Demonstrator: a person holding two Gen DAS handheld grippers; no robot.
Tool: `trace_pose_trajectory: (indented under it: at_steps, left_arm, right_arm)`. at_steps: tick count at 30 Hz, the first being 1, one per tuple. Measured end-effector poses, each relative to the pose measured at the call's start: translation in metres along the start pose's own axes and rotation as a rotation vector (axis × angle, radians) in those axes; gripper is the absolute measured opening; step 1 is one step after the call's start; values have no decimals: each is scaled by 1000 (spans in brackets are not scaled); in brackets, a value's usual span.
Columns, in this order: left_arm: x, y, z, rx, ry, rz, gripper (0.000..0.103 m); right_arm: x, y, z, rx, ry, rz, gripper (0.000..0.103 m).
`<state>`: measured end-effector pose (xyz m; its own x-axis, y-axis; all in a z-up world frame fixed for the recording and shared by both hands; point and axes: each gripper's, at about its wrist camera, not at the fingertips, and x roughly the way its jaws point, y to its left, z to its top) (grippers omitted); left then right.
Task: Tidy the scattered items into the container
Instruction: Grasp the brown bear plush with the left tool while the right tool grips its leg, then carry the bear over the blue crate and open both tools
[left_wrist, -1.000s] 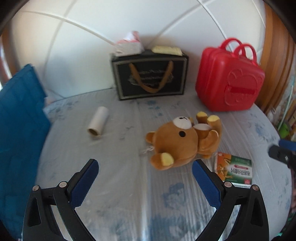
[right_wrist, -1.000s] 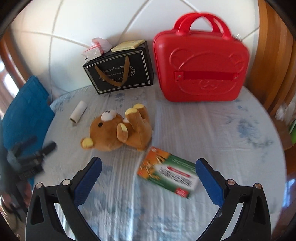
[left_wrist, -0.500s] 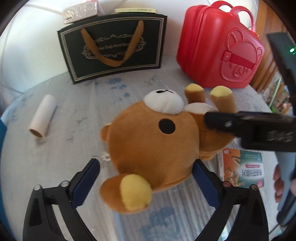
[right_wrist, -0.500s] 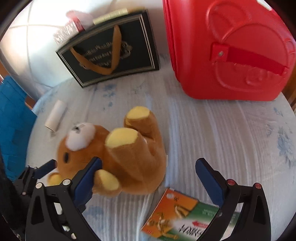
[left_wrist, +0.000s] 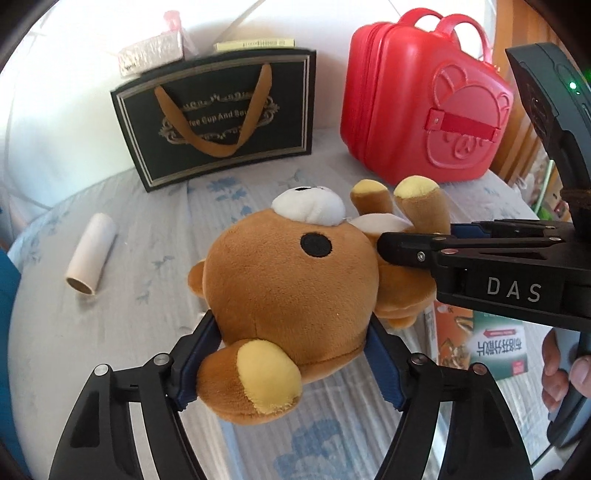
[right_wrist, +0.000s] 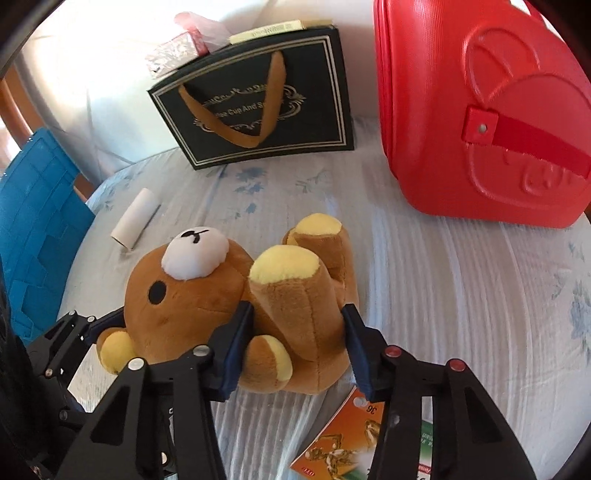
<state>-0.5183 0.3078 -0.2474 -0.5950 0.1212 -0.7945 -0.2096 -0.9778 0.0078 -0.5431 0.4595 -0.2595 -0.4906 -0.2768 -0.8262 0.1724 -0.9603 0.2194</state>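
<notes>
Big change from a second ago: back then both claws hung wide apart above the bed and the plush bear (left_wrist: 291, 291) lay untouched in the middle. Now both have come down and are on it at once.

The left gripper (left_wrist: 291, 354) has its blue pads on either side of the bear's head, one beside the lower ear, the other against the far cheek. The jaws are closing and the pads already press into the fur, so it's clamped on the head. The right gripper (right_wrist: 297, 350) has gone from fully spread to much narrower, with its jaws closing around the bear's body just below the raised leg; both pads touch the plush. In the left wrist view the right gripper's black frame reaches in from the right across the bear's belly, with fingers of the person's hand (left_wrist: 561, 373) on its handle at the right edge.

The bear itself hasn't gone anywhere. It lies on its back on the pale flowered bedsheet (right_wrist: 443, 295), feet towards the red suitcase (left_wrist: 424, 110), which stands closed at the back right. The black gift bag (left_wrist: 218, 118) stands upright next to it, same as before, with a couple of small packs on top.

The white roll (left_wrist: 90, 254) sits off to the left, well apart from the bear. The orange-and-green box (right_wrist: 354, 443) lies flat just beside the bear, partly under the right gripper. Neither has shifted.
</notes>
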Motion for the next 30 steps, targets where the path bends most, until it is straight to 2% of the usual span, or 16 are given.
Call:
trace_pose_trajectory:
  at_steps: [5, 14, 23, 30]
  left_arm:
    - [-31, 2, 5, 0, -54, 20, 75]
    - [-112, 9, 5, -24, -168, 82, 75]
    - [-190, 20, -16, -66, -255, 184, 75]
    - [-250, 47, -41, -117, -309, 274, 75]
  right_arm:
    - [-25, 13, 5, -22, -49, 11, 48]
    - [-90, 58, 15, -100, -145, 34, 48]
    - [-147, 115, 4, -212, -210, 77, 47]
    - [-182, 171, -8, -306, -246, 143, 46]
